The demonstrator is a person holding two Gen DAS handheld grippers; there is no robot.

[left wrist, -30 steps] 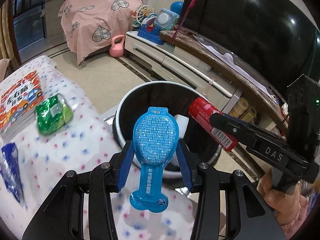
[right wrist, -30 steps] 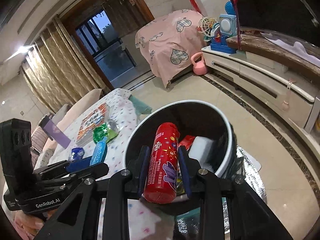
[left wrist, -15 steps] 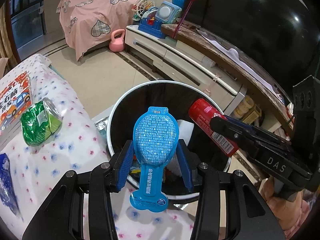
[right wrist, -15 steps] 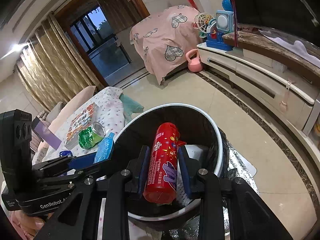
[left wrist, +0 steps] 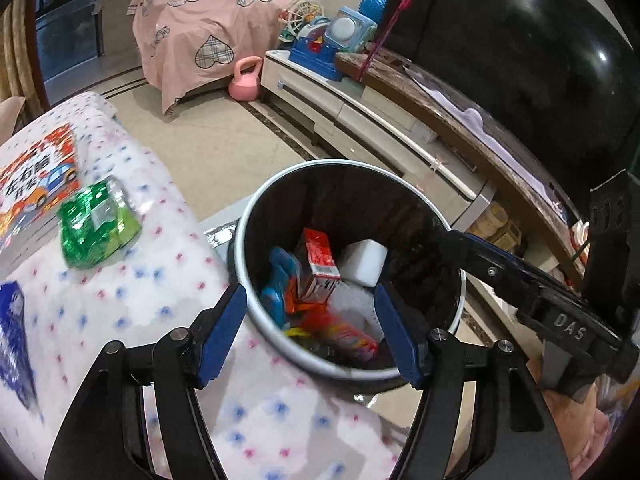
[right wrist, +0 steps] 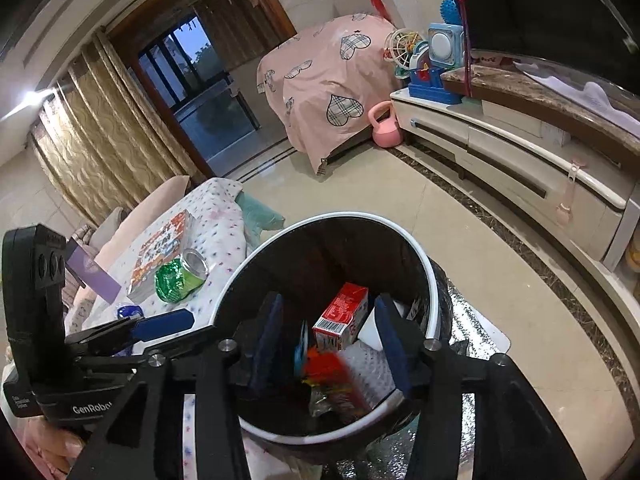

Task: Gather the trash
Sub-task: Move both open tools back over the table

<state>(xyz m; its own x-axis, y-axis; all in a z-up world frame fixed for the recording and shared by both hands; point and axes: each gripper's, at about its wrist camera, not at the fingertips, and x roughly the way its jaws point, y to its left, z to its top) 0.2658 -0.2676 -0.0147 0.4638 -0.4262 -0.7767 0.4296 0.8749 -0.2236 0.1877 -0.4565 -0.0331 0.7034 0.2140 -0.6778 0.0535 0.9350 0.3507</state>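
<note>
A: Over the bin [left wrist: 362,166], both tools hang with nothing between their pads. The left gripper [left wrist: 310,334] and the right gripper [right wrist: 330,342] are each partway open and their jaws are opening wider. The blue pouch [left wrist: 276,292] lies down inside against the near wall, and a red blur [right wrist: 336,372] at the bottom is probably the red tube, though it is too smeared to be sure.

B: What remains outside?

A: The crushed green can [left wrist: 96,224] on the dotted cloth [left wrist: 172,280], well to the left of the bin. A blue wrapper [left wrist: 14,340] lies at the cloth's near left edge.

B: How would the can handle?

A: I'd judge it light and thin-walled, dented already, so it gives under the pads but won't break. Glossy metal may slip. Pinching across the flattened body, at mid-length, looks safest.

B: Which way does it lie?

A: On its side. In the right wrist view its open silver end [right wrist: 194,262] faces toward the bin, so the long axis runs roughly from the picture book [right wrist: 160,256] toward the bin's rim.
</note>
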